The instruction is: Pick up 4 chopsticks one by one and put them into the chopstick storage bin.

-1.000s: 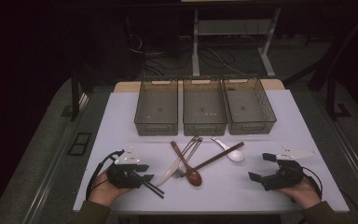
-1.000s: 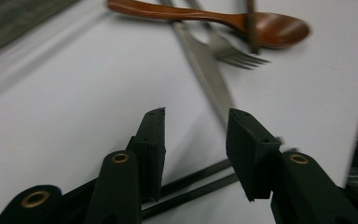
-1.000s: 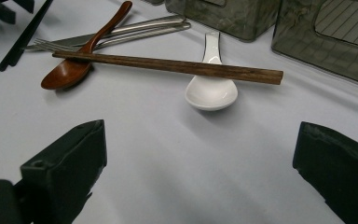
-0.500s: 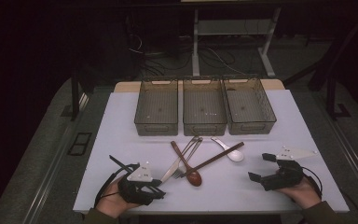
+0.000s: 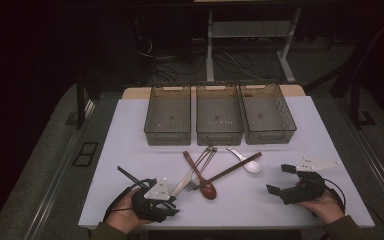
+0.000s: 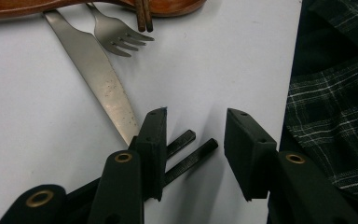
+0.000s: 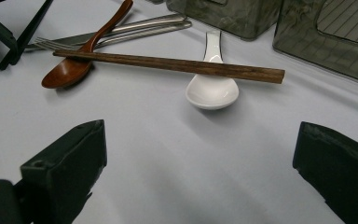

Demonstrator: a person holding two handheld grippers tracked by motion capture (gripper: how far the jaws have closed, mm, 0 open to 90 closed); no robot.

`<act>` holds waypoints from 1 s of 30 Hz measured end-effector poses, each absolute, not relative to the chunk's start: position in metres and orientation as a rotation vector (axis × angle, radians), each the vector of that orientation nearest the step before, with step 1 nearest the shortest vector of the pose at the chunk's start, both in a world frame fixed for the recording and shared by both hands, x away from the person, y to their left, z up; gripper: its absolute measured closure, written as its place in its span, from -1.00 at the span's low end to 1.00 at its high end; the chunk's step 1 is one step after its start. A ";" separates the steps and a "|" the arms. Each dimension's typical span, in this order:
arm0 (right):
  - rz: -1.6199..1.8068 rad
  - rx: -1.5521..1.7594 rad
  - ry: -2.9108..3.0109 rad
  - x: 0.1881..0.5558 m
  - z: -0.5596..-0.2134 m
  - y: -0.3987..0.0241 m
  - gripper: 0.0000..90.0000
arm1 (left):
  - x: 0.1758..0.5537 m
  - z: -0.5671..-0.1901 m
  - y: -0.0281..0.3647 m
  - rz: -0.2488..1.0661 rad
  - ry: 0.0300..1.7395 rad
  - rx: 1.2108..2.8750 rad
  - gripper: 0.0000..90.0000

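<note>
Black chopsticks (image 6: 186, 154) under left tool (image 6: 193, 140); markings unreadable.

In the lower middle of the frame the left gripper (image 6: 193, 140) has its jaws apart. Black chopsticks (image 6: 189, 151) lie under the left jaw. A knife (image 6: 95, 70) and fork (image 6: 119, 32) lie in the upper left.

**Dim lab bench set up for recording**

Looks like a lab or test room. White rectangular tabletop (image 5: 130, 130) lit against dark surroundings. Loose black cables (image 5: 230, 60) trail on the floor behind, by a grey metal desk frame (image 5: 210, 45). Three identical clear plastic bins (image 5: 219, 120) lined up in a row. Grey carpet floor (image 5: 40, 165).
</note>
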State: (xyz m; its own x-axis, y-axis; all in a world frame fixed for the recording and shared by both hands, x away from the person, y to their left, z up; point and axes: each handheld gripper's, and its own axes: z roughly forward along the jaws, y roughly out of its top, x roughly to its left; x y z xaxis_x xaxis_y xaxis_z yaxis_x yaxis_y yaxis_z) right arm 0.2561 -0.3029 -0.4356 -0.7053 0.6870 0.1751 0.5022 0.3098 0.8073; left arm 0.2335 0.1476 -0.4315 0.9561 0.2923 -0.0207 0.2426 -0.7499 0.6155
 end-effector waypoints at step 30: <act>1.350 1.093 2.370 0.256 -0.435 -0.304 -0.94 | 0.237 -0.437 0.150 0.105 0.410 2.446 0.57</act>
State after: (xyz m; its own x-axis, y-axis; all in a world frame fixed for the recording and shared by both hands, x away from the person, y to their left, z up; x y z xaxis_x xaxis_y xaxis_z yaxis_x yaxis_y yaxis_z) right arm 0.2560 -0.3036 -0.4353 -0.7054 0.6867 0.1758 0.5015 0.3082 0.8084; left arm 0.2374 0.1498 -0.4368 0.9481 0.3170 -0.0266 0.2652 -0.7417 0.6161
